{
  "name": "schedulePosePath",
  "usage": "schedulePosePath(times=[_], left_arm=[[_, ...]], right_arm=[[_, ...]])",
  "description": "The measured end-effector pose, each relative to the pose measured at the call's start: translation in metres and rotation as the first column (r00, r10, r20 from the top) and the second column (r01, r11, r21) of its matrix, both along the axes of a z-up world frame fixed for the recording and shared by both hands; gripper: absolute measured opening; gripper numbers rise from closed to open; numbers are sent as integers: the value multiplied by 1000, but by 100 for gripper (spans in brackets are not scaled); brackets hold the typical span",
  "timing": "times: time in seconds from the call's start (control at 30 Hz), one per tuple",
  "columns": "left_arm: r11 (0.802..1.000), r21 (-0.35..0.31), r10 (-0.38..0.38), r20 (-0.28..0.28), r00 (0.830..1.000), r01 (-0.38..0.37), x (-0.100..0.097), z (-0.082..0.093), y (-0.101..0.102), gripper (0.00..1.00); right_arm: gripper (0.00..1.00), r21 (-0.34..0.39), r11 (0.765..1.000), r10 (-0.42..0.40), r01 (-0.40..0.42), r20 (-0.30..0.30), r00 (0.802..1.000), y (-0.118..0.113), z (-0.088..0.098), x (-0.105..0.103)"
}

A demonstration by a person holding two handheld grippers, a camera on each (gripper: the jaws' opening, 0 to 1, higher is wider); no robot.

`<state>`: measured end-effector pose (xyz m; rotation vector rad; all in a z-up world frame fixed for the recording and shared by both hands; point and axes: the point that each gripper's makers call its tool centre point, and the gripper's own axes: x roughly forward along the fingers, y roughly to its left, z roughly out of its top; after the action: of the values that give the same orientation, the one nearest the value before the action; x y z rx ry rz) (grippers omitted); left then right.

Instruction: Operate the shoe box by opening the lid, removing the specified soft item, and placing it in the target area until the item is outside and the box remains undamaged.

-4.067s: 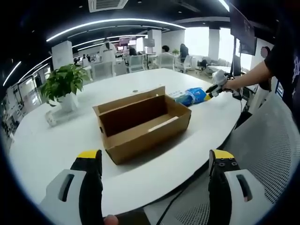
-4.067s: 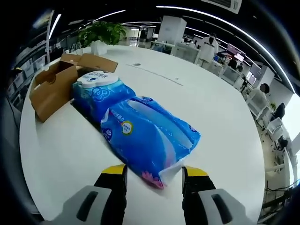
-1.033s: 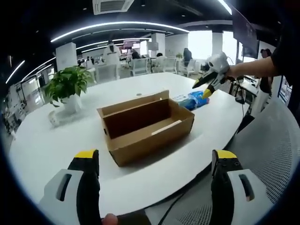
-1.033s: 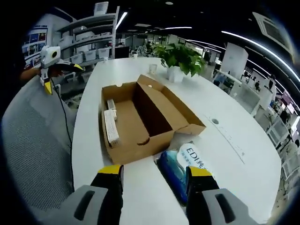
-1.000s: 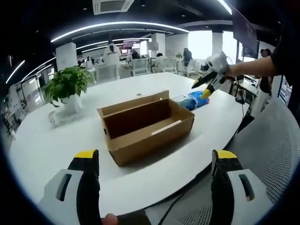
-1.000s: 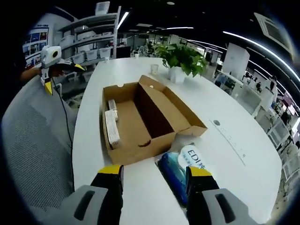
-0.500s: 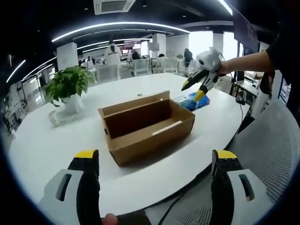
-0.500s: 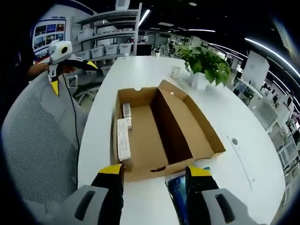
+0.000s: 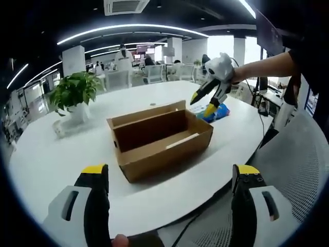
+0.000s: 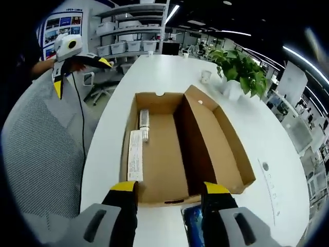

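The shoe box is shown open on the white tabletop, with the blue soft pack lying outside, just beside its far end. Both the left gripper and the right gripper are held wide open and empty, the right above the box. The pack is judged light, pliable and slippery-wrapped, best pinched across its narrow end.
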<state>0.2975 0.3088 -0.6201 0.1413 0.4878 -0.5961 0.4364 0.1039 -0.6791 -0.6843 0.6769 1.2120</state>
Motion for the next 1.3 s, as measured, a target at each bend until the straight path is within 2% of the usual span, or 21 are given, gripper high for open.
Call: schedulePosePath(times=[0.4, 0.7, 0.9, 1.13, 1.17, 1.3], left_arm=[[999, -23, 24, -6, 1000, -24, 1, 1, 3, 99], [999, -28, 38, -10, 999, -38, 2, 1, 6, 99], [999, -28, 36, -19, 999, -37, 2, -1, 6, 99], [998, -34, 45, -24, 999, -46, 2, -2, 7, 98], [998, -35, 47, -23, 999, -48, 2, -2, 7, 98], [998, -40, 54, -23, 998, -55, 3, -1, 8, 98]], right_arm=[[45, -48, 997, 57, -57, 5, 998, 11, -8, 7], [45, -59, 990, 126, -129, -53, 991, 25, -21, -4], [44, -79, 976, 189, -200, -133, 973, 32, -33, -15], [45, -85, 965, 229, -247, -178, 957, 41, -45, -22], [44, -83, 962, 239, -259, -196, 951, 42, -47, -25], [38, -94, 962, 229, -256, -227, 947, 42, -57, -27]])
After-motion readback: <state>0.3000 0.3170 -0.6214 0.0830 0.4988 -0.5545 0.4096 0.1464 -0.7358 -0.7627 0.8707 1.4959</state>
